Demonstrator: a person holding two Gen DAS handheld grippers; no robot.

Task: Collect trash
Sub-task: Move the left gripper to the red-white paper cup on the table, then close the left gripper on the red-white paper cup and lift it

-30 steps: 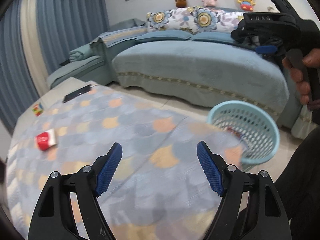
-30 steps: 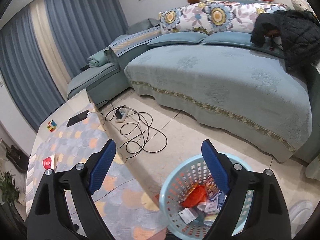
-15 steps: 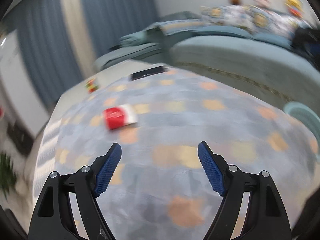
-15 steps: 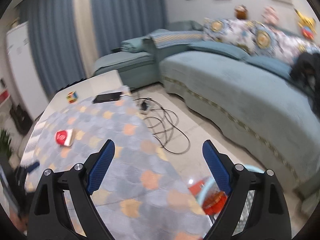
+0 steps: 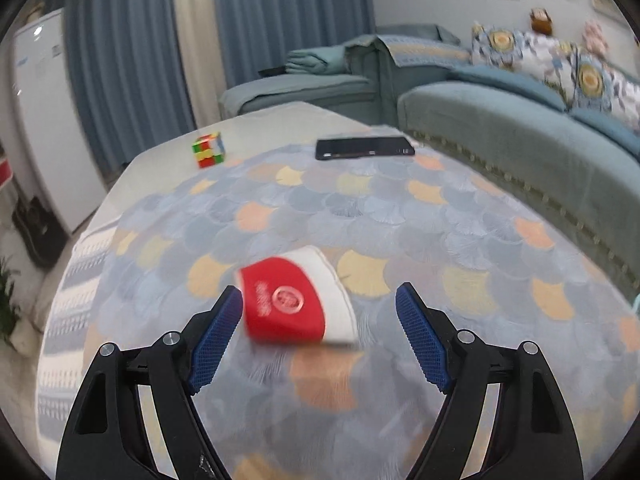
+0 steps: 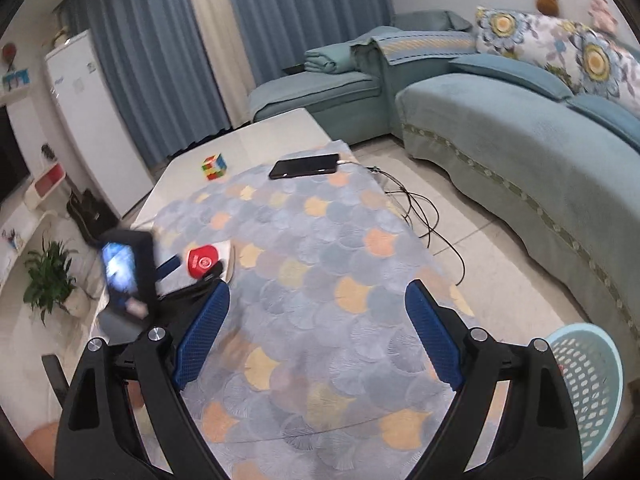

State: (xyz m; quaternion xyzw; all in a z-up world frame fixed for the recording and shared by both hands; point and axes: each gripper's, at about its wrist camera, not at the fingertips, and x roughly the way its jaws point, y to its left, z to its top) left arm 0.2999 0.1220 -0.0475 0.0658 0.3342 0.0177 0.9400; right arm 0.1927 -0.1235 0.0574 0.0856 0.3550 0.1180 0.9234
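Red and white, the packet (image 5: 298,303) lies flat on the scale-patterned cloth (image 5: 400,216) that covers most of the surface (image 5: 280,124). The left tongs (image 5: 319,309) hang just over it with the jaws wide apart; the packet sits between them, closer to the left pad, and it looks blurred, so I cannot tell if that pad touches it. The right tongs (image 6: 318,306) are also wide, with nothing between them, only cloth under them. In the right wrist view the left tongs appear at the far left edge of the surface, next to the packet (image 6: 208,261). A black phone (image 5: 364,148) and a colour cube (image 5: 209,149) rest at the far end. The light blue basket (image 6: 588,380) stands on the floor beside the surface, near the sofa (image 6: 520,128).
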